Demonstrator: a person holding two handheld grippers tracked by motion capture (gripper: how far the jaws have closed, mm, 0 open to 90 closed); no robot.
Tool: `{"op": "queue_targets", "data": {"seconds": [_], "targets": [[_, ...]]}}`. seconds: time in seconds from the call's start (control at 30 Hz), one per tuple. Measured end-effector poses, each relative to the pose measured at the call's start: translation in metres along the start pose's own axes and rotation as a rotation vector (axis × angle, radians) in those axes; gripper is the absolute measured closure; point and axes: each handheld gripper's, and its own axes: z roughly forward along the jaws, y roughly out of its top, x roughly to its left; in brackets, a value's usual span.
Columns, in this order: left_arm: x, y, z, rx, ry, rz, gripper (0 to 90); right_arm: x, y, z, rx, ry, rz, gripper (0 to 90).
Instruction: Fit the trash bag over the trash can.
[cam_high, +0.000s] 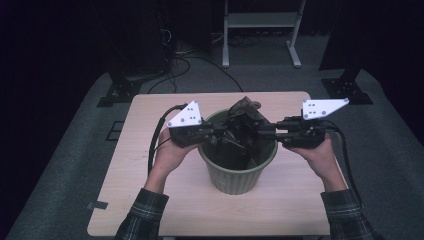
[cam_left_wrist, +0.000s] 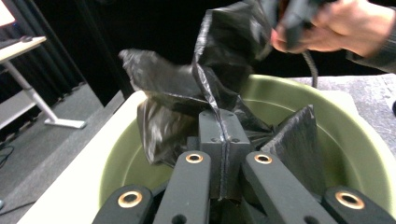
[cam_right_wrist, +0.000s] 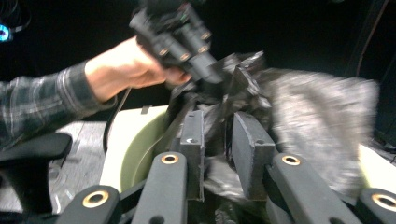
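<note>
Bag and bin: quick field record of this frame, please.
bin: green, upright at mid table
bag: black plastic, partly inside the bin, crumpled, rising above the rim
left gripper: shut on a fold of the bag, over the bin
right gripper: jaws parted with bag film between them; contact with the pads unclear
hands: one each side of the bin
bag fit: not yet spread over the rim

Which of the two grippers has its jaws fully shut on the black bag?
The left gripper: its jaws meet on the bag. The right gripper shows a gap.
</note>
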Motion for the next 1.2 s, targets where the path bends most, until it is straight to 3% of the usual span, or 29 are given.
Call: {"op": "queue_targets", "data": {"seconds": [0.27, 0.37, 0.5, 0.57, 0.67, 0.73, 0.9, 0.97, 1.03, 1.1, 1.2], "targets": [[-0.01, -0.003, -0.003, -0.03, -0.073, 0.043, 89.4, -0.018, 0.009, -0.023, -0.091, -0.104, 0.041, 65.6], [-0.017, -0.002, -0.001, -0.049, -0.121, 0.062, 89.4, -0.022, 0.01, -0.025, -0.076, -0.149, 0.047, 63.5], [-0.022, 0.001, -0.002, -0.061, -0.156, 0.086, 89.4, -0.029, 0.008, -0.023, -0.062, -0.17, 0.075, 58.8], [-0.024, 0.001, -0.002, -0.061, -0.16, 0.092, 89.4, -0.031, 0.007, -0.02, -0.063, -0.157, 0.083, 56.3], [-0.025, 0.002, -0.002, -0.067, -0.169, 0.092, 89.4, -0.033, 0.005, -0.011, -0.071, -0.09, 0.096, 50.4], [-0.025, 0.002, -0.002, -0.073, -0.179, 0.091, 89.4, -0.035, 0.004, -0.004, -0.057, -0.076, 0.104, 45.1], [-0.026, 0.002, -0.002, -0.068, -0.188, 0.099, 89.4, -0.044, 0.001, 0.015, -0.024, -0.024, 0.13, 41.6], [-0.025, 0.002, -0.002, -0.068, -0.189, 0.097, 89.3, -0.045, 0.0, 0.022, -0.018, 0.026, 0.134, 48.6], [-0.024, 0.001, -0.002, -0.067, -0.186, 0.097, 89.4, -0.042, 0.001, 0.027, 0.009, 0.061, 0.118, 65.5], [-0.024, 0.001, -0.002, -0.066, -0.18, 0.092, 89.3, -0.038, 0.003, 0.03, 0.032, 0.065, 0.092, 81.2], [-0.022, 0.0, -0.005, -0.066, -0.166, 0.083, 89.3, -0.036, 0.004, 0.027, 0.049, 0.034, 0.077, 89.9]]}}
